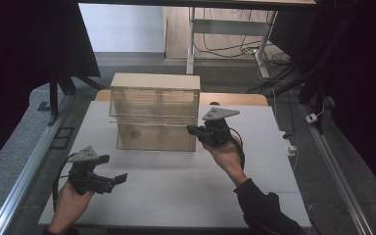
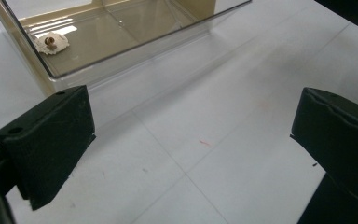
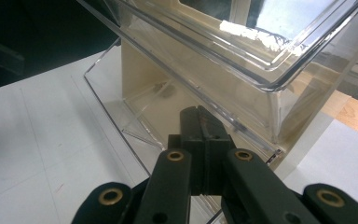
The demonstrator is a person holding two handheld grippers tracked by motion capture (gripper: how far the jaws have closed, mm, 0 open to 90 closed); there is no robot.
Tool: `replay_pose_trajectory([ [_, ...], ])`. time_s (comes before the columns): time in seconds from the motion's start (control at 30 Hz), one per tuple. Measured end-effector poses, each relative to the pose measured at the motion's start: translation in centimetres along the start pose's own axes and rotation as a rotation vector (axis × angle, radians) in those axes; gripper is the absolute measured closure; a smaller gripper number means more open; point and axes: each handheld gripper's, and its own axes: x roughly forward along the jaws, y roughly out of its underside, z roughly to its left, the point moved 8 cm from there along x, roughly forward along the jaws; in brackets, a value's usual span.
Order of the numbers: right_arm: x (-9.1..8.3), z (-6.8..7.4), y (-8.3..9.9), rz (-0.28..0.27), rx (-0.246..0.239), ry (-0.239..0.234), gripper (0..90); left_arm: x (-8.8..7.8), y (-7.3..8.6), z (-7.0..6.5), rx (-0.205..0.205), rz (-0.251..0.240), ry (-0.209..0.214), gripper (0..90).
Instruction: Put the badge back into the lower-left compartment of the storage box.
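A clear plastic drawer unit (image 1: 154, 110) with a beige frame stands at the back middle of the white table. Its lower drawer (image 2: 121, 32) is pulled forward and holds a small white scrap with a brownish bit (image 2: 50, 43) on it. My right gripper (image 1: 192, 130) is at that drawer's right front corner with its jaws shut (image 3: 198, 116). Whether they pinch the clear wall I cannot tell. The upper drawer (image 3: 242, 42) hangs above them. My left gripper (image 1: 113, 169) hovers over the table at the front left, open (image 2: 191, 121), with nothing between its jaws.
The white table top (image 1: 176, 191) spreads out in front of the drawer unit. A strip of wood (image 1: 235, 99) shows behind it. Metal rails (image 1: 24, 171) run along both sides, and desk legs and cables (image 1: 254, 49) lie on the floor behind.
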Motion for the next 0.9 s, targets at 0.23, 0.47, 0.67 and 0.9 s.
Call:
replay_pose_trajectory([
  [0.23, 0.0, 0.0, 0.0, -0.001, 0.001, 0.000, 89.8, -0.9, 1.4, -0.8, 0.002, 0.011, 0.008, 0.0],
  [0.47, 0.0, 0.0, 0.0, -0.001, 0.002, 0.000, 89.8, -1.8, 2.9, -1.2, -0.014, 0.016, 0.010, 0.0],
  [0.67, 0.0, 0.0, 0.0, -0.001, 0.003, 0.000, 89.8, -2.6, 4.5, -1.1, -0.033, 0.030, -0.001, 0.0],
  [0.9, 0.0, 0.0, 0.0, 0.000, 0.003, 0.000, 89.8, -3.4, 5.9, -1.2, -0.059, 0.036, -0.003, 0.0],
])
